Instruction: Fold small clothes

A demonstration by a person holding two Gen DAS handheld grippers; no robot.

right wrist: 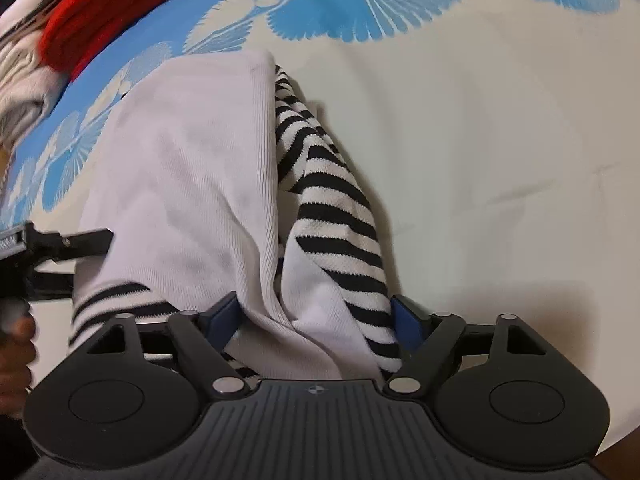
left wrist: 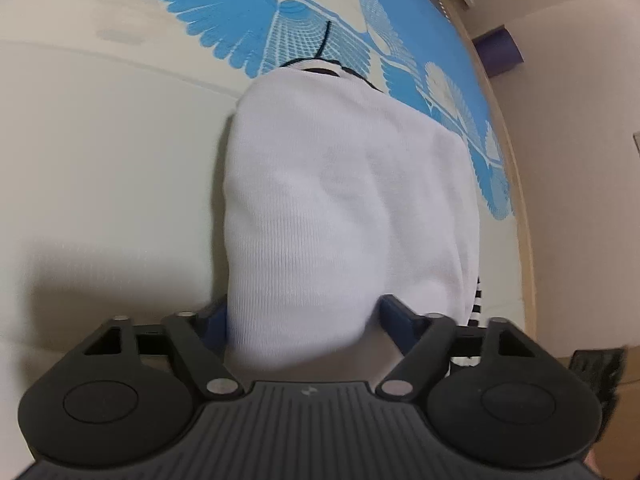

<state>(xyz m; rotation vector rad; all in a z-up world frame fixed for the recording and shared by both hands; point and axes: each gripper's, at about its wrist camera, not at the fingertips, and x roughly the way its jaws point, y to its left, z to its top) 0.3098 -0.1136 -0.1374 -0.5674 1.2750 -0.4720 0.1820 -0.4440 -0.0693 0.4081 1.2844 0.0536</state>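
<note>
We see a small white ribbed garment [right wrist: 188,184] with black-and-white striped parts [right wrist: 332,216], folded over itself and lying on the blue-patterned bed sheet [right wrist: 480,120].

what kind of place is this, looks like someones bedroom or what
Most likely a bedroom: the white and striped garment lies on a bed sheet printed with blue fans, a pile of other clothes with a red knit beside it, and a plain wall beyond.
</note>
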